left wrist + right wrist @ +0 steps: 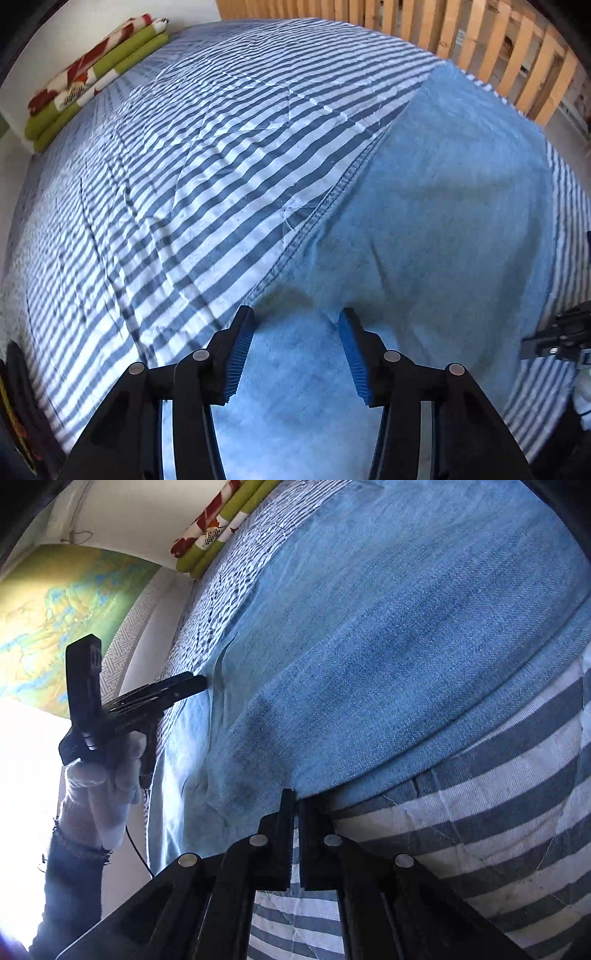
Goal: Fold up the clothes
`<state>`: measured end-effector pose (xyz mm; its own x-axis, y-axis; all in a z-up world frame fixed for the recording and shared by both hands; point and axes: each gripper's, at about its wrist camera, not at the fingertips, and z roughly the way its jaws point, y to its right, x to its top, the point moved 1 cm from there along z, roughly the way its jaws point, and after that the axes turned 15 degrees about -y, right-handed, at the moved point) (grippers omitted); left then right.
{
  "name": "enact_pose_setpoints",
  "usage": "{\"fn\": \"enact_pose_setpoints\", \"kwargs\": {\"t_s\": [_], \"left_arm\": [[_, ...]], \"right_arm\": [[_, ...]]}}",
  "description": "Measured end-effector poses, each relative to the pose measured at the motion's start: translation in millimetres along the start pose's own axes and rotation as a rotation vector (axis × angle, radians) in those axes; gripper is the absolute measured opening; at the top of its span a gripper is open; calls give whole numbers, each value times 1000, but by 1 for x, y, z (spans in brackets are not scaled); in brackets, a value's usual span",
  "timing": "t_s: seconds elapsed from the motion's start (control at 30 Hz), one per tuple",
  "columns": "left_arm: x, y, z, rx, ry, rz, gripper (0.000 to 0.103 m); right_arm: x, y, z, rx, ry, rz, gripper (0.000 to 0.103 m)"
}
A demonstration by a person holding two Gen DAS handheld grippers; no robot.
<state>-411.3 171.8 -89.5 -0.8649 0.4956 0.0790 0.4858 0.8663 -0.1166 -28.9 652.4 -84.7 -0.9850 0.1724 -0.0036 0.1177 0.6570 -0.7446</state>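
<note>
The light blue denim garment [443, 206] is lying flat on the striped bedspread [184, 166], its long axis running from the near edge toward the slatted wooden headboard [480, 44], with a stitched seam along its left side. The left gripper [296, 325] is hovering over the near end with jaws parted and nothing between the pads, while the right gripper [295, 805] is sitting with jaws closed tight at the denim's edge; whether cloth is pinched between them cannot be told. Rolled red, white and green bedding [92, 74] is lying at the far left corner, a map [55, 602] is hanging on the wall, and no writing is legible.
</note>
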Motion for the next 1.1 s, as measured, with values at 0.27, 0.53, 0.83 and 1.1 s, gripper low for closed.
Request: {"fn": "enact_pose_setpoints", "kwargs": {"t_s": [0.27,0.53,0.83,1.1], "left_arm": [[5,10,12,63,4,58,1],[17,-1,-11,115,45,22,1],[45,17,-20,32,84,18,39],[117,72,12,79,32,163,18]], "right_arm": [[0,-5,1,-27,11,-23,1],[-10,0,-5,-43,21,-40,1],[-15,4,-9,-68,25,-57,1],[-17,14,-13,-50,18,-53,1]]}}
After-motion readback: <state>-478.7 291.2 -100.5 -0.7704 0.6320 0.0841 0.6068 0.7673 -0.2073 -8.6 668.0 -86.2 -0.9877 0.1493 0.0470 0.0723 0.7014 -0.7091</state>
